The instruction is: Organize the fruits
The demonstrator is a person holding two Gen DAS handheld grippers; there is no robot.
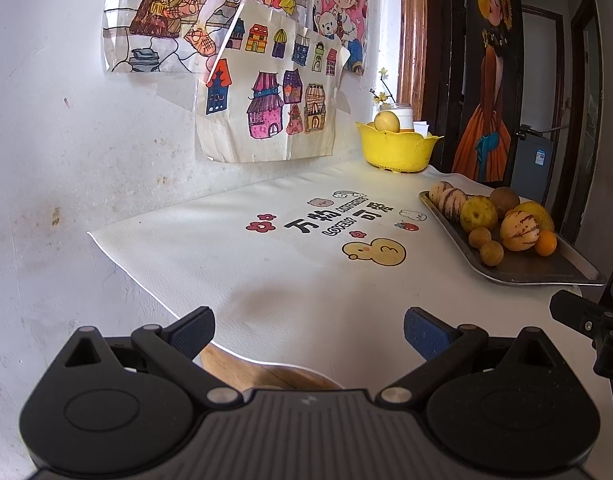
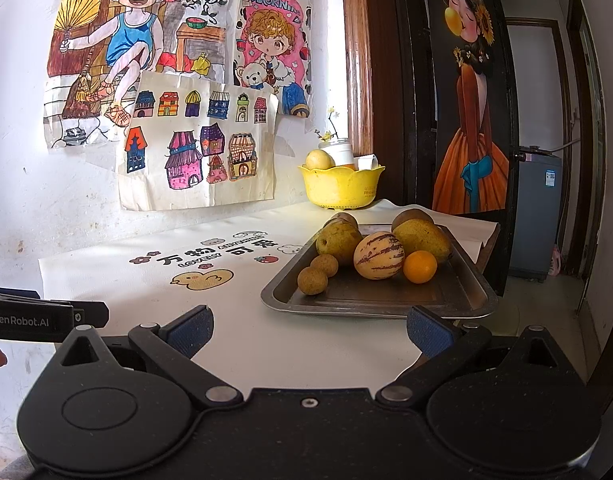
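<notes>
Lying together on the metal tray [image 2: 472,280], the fruits crowd its far half; a striped melon [image 2: 379,255] sits at the middle of the group, with a small orange [image 2: 420,266] touching its right side and two small brown round fruits [image 2: 318,274] just beside it on the left; behind the melon rest a yellow-green pear [image 2: 340,241] and a larger yellowish fruit [image 2: 420,238], and a brown round fruit [image 2: 411,214] shows behind those; from the left wrist view a second striped melon [image 1: 450,199] is seen at the tray's far end; the near half of the tray is bare metal; beyond the tray, against the wall, stands a yellow bowl [image 2: 340,188] holding a pale round fruit [image 2: 320,159] and a white jar [image 2: 340,152]; the tray rests on a white mat [image 2: 146,280] printed with a yellow duck [image 2: 202,279] and lettering, to the tray's left; coloured drawings [image 2: 194,148] hang on the wall above the mat; the right gripper [image 2: 308,330] hovers just before the tray's near rim, its blue-padded fingers spread wide and grasping nothing; the left gripper [image 1: 308,330] hangs over the mat's near edge, well to the tray's left, likewise spread and empty.
</notes>
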